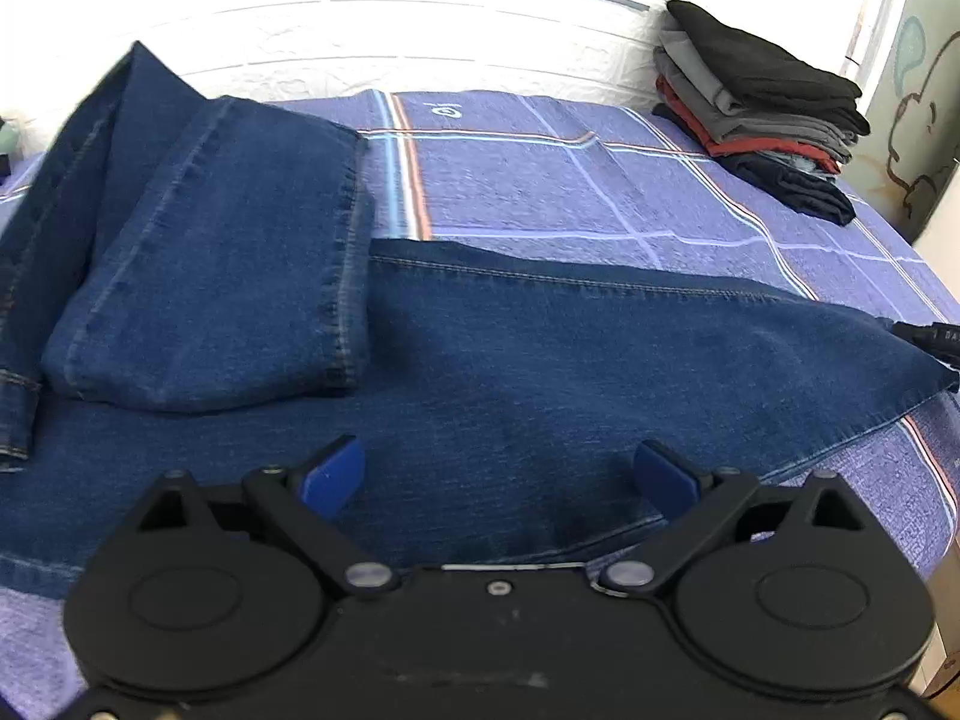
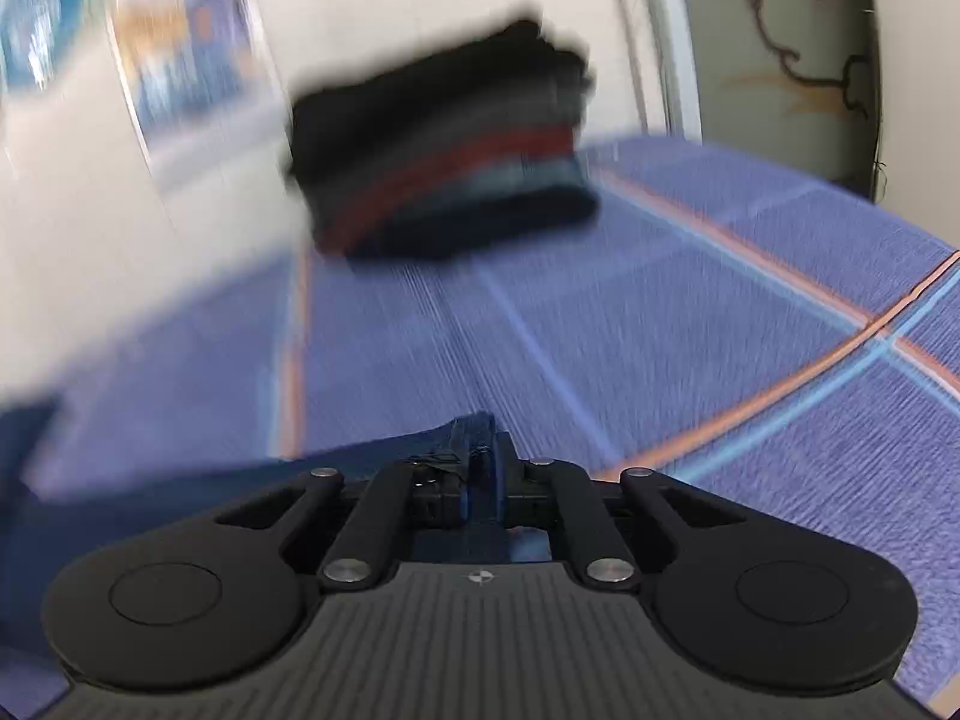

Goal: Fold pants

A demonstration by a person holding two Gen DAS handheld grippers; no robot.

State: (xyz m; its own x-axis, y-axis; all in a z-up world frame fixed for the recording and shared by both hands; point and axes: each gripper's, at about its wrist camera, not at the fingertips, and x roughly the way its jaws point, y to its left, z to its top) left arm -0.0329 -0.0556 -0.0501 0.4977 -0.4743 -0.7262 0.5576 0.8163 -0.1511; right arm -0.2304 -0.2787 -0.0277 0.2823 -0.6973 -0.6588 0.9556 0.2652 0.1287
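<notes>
Dark blue jeans lie on a blue plaid bedspread. One leg end is folded back and lies on top at the left. My left gripper is open and empty, with its blue pads just above the near part of the denim. My right gripper is shut on a corner of the jeans, low over the bedspread. Its black tip shows at the right edge of the left wrist view, at the far corner of the jeans.
A stack of folded clothes in black, grey and red sits at the far right of the bed, also blurred in the right wrist view. A white brick-pattern wall runs behind. The bed edge is at the right.
</notes>
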